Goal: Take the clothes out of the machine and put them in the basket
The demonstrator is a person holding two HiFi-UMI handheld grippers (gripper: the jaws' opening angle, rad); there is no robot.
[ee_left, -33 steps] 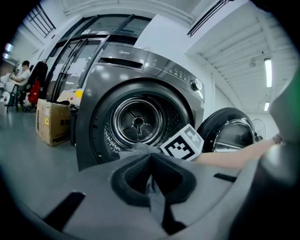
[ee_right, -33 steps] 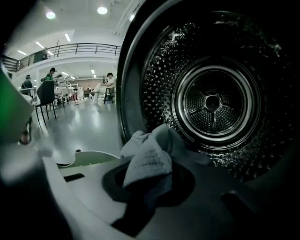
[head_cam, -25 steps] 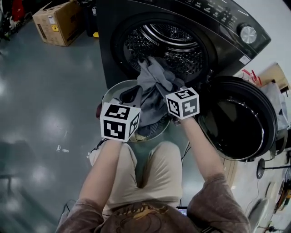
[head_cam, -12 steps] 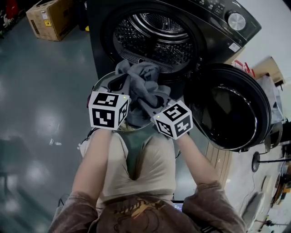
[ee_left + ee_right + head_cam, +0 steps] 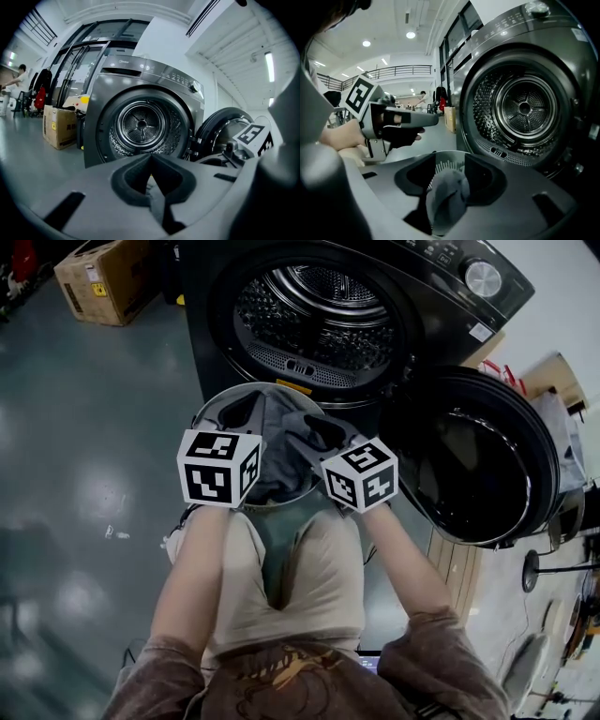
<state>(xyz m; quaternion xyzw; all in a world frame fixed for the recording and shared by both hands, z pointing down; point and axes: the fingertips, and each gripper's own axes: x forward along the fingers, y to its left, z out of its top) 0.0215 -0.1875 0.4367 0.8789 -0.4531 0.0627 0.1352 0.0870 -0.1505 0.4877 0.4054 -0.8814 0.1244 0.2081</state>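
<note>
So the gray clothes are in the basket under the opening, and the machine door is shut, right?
Not quite: the door is not shut. It stands open, swung out to the right of the drum, as the head view shows. The rest holds: the gray clothes lie in the basket under the opening.

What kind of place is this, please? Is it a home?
Probably not a home: more likely a large hall or workshop. The washer stands on a glossy floor, with a cardboard box beside it, and a railed balcony runs under high ceiling lights.
</note>
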